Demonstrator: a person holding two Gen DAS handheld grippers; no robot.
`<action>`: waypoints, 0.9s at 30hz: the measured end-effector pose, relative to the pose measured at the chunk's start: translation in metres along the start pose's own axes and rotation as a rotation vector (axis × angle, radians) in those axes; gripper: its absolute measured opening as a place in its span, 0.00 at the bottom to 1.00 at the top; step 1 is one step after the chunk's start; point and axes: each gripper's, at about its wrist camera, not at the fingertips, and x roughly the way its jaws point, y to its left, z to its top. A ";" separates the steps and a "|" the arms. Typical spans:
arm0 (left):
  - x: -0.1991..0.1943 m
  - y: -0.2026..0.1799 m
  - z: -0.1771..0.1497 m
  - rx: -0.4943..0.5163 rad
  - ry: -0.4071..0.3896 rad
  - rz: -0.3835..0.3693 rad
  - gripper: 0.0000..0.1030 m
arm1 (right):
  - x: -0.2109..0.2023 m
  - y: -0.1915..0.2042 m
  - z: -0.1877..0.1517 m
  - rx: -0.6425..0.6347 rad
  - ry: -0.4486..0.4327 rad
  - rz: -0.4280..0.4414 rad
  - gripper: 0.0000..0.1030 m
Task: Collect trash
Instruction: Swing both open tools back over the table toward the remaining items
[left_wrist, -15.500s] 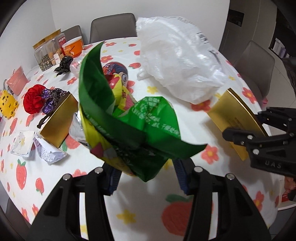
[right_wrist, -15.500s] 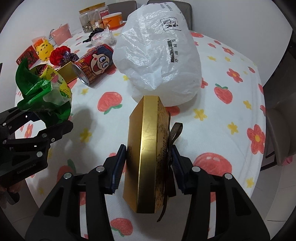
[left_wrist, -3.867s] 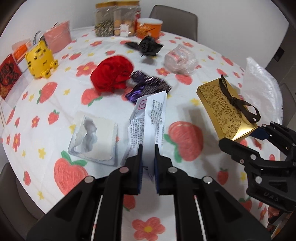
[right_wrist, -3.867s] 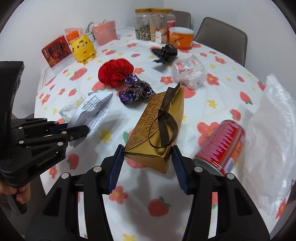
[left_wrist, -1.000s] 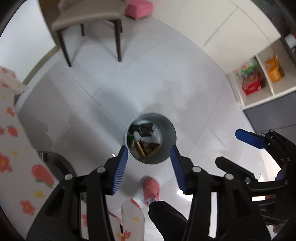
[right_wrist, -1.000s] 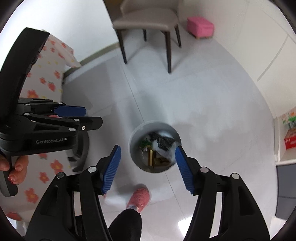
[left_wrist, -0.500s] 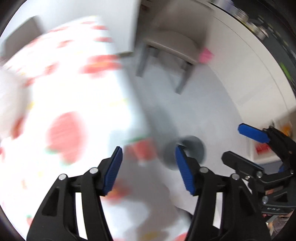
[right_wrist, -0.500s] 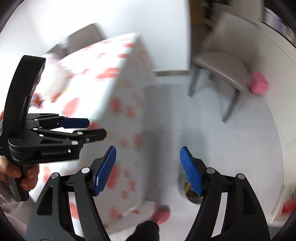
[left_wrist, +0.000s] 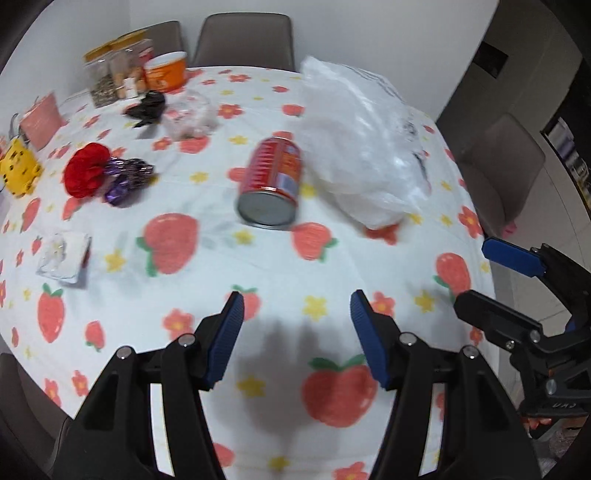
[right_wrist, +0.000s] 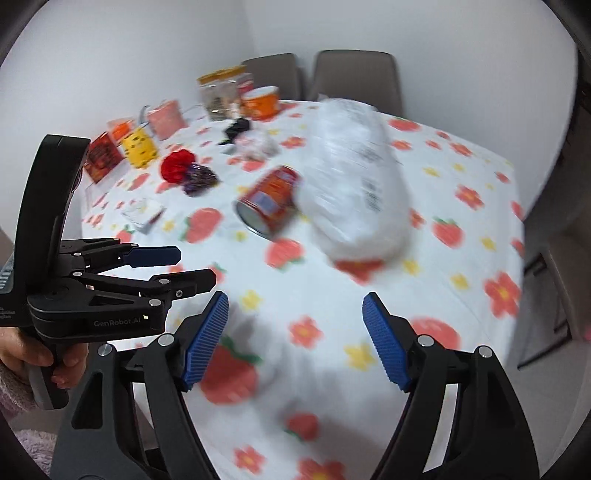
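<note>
The left tongs (left_wrist: 295, 314) are standing about half open with nothing between the blue ribbed pads; the right tongs (right_wrist: 295, 325) are gaping wider, likewise empty, and their jaws have just been opening. Both are hanging over the near edge of the round counter (left_wrist: 295, 266) in its white cloth printed with strawberries and flowers.

Straight ahead of both tongs, a little way in from that edge, a red cylindrical metal can (left_wrist: 271, 184) is lying on its side with its silver end facing them. It is probably light and hollow, stiff but easy to dent, and smooth enough to roll or slip; taking it across the round body, near the middle, looks the safest hold.

Touching the can on the right tongs' side, a big crumpled white plastic bag (left_wrist: 365, 147) is slumping on the cloth. It looks soft and nearly weightless, so pinching a bunched fold near its edge should do.

Off to the left tongs' side, a flat, torn clear-and-white wrapper (left_wrist: 64, 258) is lying alone; thin and limp, it will need lifting by an upturned edge. Further out on that side, a shiny purple foil wrapper (left_wrist: 127, 179) is resting against a red fabric flower (left_wrist: 85, 173), and beyond them a crumpled clear plastic packet (left_wrist: 188, 118) and a black crinkled scrap (left_wrist: 147, 107) are sitting, all light and crushable.
</note>
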 end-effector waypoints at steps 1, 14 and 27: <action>-0.007 0.022 0.005 -0.022 -0.009 0.012 0.59 | 0.005 0.014 0.010 -0.015 0.002 0.010 0.71; -0.021 0.174 0.031 -0.104 -0.040 0.097 0.59 | 0.079 0.116 0.085 -0.083 0.047 0.044 0.72; -0.017 0.234 0.011 -0.223 -0.019 0.168 0.59 | 0.098 0.109 0.091 -0.089 0.076 -0.001 0.72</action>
